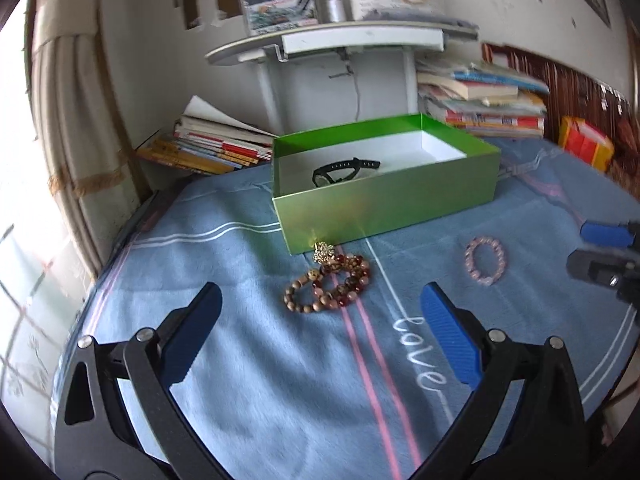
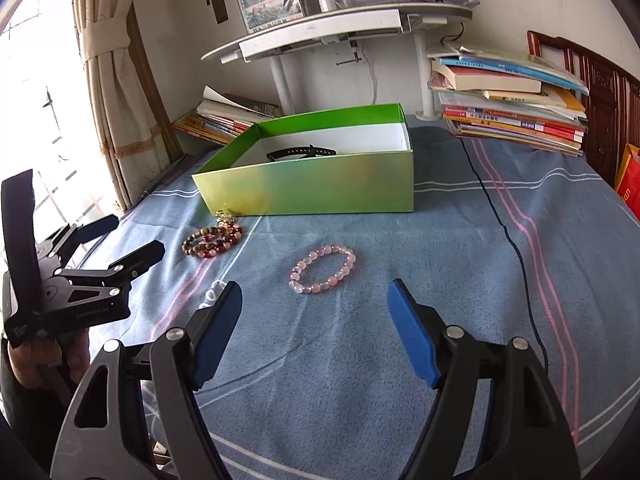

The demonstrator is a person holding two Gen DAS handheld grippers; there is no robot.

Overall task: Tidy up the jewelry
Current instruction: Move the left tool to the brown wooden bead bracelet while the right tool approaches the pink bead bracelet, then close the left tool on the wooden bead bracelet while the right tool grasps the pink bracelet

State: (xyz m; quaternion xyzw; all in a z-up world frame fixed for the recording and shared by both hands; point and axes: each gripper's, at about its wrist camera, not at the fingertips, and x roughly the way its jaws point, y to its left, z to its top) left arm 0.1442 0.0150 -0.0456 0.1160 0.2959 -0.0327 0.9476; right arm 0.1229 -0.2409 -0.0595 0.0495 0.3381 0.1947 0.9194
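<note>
Blue pads frame my near view on both sides: the left hand-held gripper (image 1: 320, 328) is spread wide and holds nothing, and the right hand-held gripper (image 2: 314, 322) is just as wide and empty. Both hover above the blue blanket (image 2: 360, 360) that covers the bench. Just ahead of the right one I see the pink bead bracelet (image 2: 323, 269) lying flat by itself. Ahead of the left one sits a tangled pile of brown and red bead bracelets (image 1: 328, 282), with a gold ornament (image 1: 323, 251) touching the front wall of the green box (image 1: 384, 208). Inside the open box lies a black band (image 1: 345, 170) on the white floor. Beyond, book stacks (image 2: 512, 96) flank a white shelf (image 2: 320, 32).
</note>
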